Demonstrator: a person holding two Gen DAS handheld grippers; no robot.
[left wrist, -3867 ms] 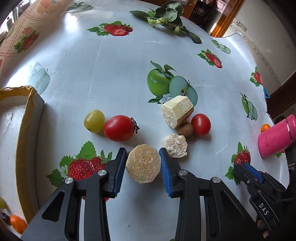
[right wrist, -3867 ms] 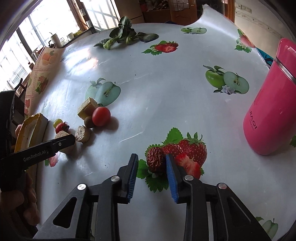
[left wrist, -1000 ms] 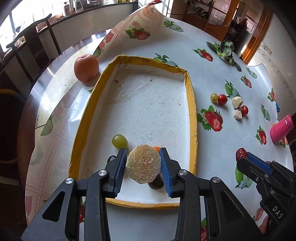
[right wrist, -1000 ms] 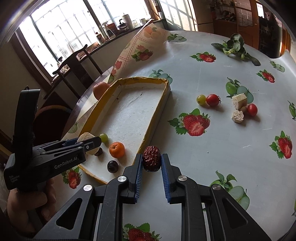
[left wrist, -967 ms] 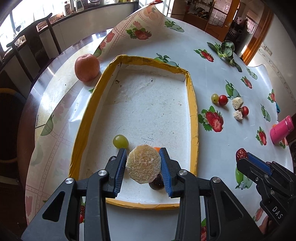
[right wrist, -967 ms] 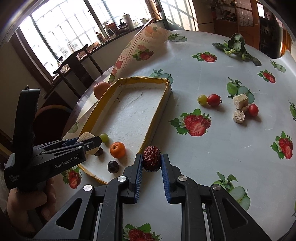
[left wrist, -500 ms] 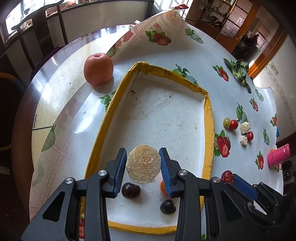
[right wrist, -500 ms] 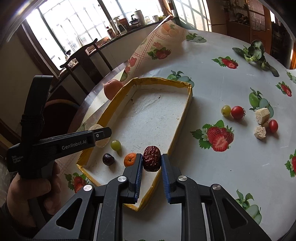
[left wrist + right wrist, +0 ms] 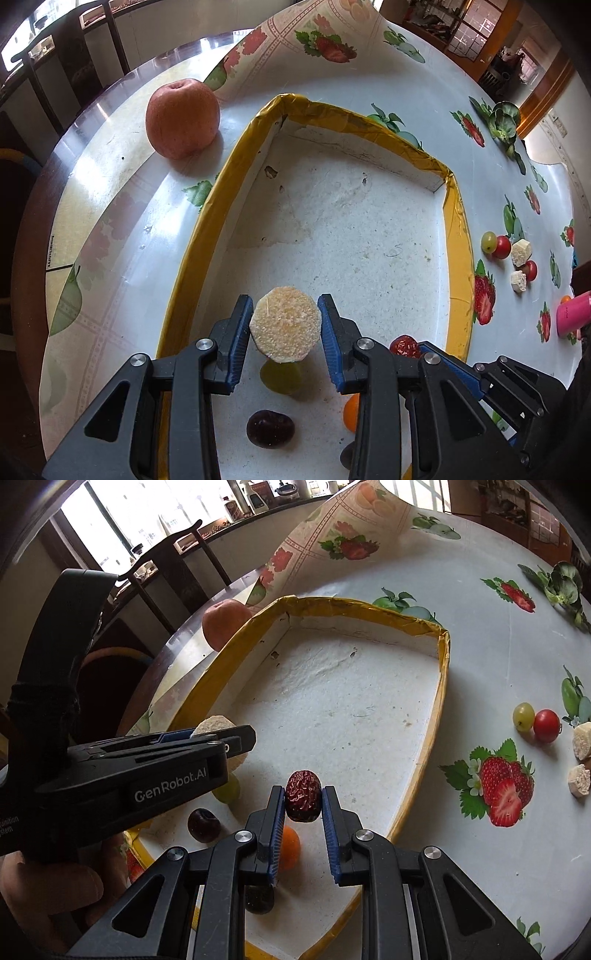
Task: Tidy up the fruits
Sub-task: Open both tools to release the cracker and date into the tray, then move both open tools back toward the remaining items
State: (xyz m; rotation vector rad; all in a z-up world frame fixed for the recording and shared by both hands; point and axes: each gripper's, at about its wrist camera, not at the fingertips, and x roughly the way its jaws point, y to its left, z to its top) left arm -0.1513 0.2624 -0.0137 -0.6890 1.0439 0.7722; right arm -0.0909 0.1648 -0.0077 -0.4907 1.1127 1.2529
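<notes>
My left gripper (image 9: 284, 330) is shut on a pale round fruit slice (image 9: 285, 329) and holds it above the near end of the yellow-rimmed tray (image 9: 195, 236). My right gripper (image 9: 303, 800) is shut on a wrinkled red date (image 9: 303, 795), also over the tray's (image 9: 441, 686) near end. In the tray lie a green grape (image 9: 280, 376), a dark plum (image 9: 270, 428) and a small orange (image 9: 350, 408). The right gripper and its date (image 9: 404, 345) show at the left wrist view's lower right. The left gripper shows in the right wrist view, with its slice (image 9: 214, 725).
A large apple (image 9: 181, 118) sits left of the tray. On the cloth to the right lie a green grape (image 9: 523, 716), a cherry tomato (image 9: 546, 720) and pale fruit chunks (image 9: 580, 781). A pink bottle (image 9: 574, 317) stands at the far right. Leafy greens (image 9: 565, 579) lie far back.
Both grippers have moved forward and lower over the tray's near end, each still holding its fruit. The tray's fruits now lie right under the fingers.
</notes>
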